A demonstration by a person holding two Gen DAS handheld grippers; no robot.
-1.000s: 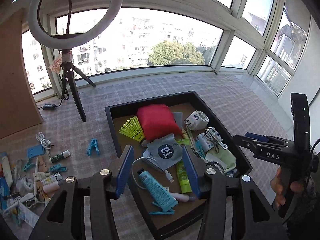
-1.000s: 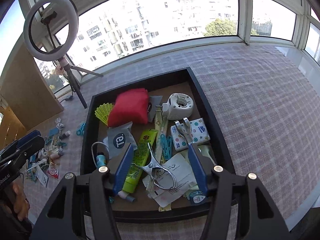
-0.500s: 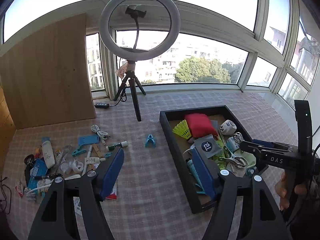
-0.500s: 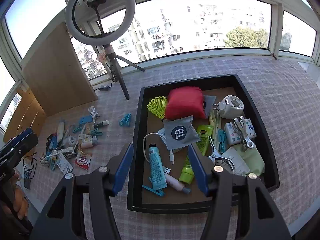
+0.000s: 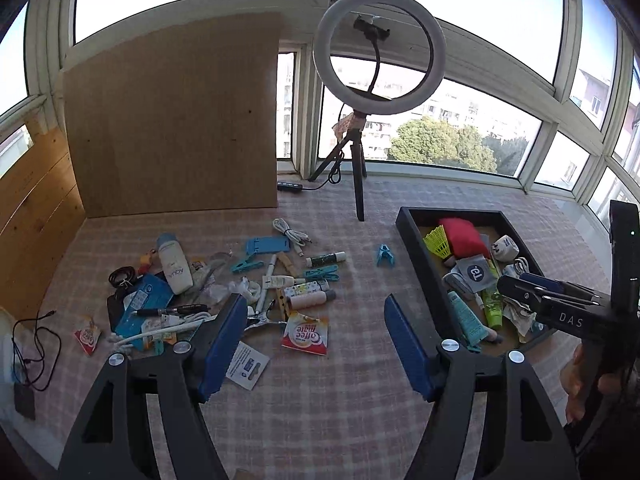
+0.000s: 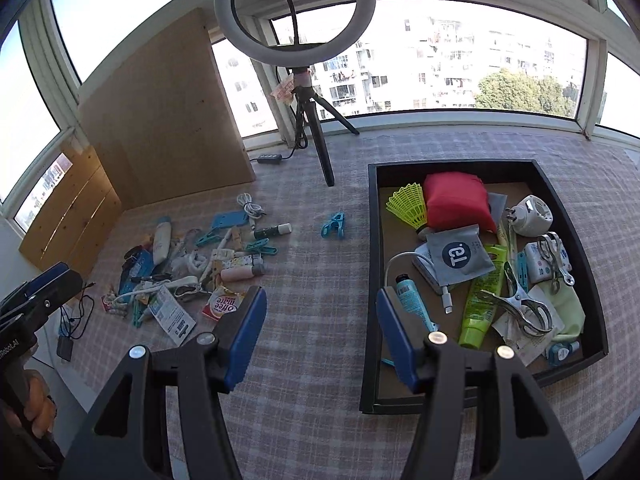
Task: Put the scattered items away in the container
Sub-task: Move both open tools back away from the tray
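A: Left wrist view. What do you read, and where is your container?

B: Your left gripper [image 5: 312, 340] has just been opening; its blue pads stand wide apart with nothing between them, above checked cloth. Take the black tray [image 5: 420, 256] as landmark: it lies to the right, a dark rectangular frame with a brown floor. Left of it, well apart, lies the scattered pile; a red-and-white sachet [image 5: 306, 334] reads "offee mate", a white bottle [image 5: 175, 268] reads "AQUA". In the tray a grey pouch [image 5: 476, 272] carries a round dark logo. The right gripper [image 5: 516, 286] over the tray is lettered "DAS".

A: Right wrist view?

B: Your right gripper [image 6: 320, 328] gapes about half wide, empty, at the tray's [image 6: 370, 264] left wall. Inside: a red pouch [image 6: 456, 204], a yellow shuttlecock [image 6: 408, 204], a green tube [image 6: 482, 300]. The sachet [image 6: 224, 304] lies left of the tray.
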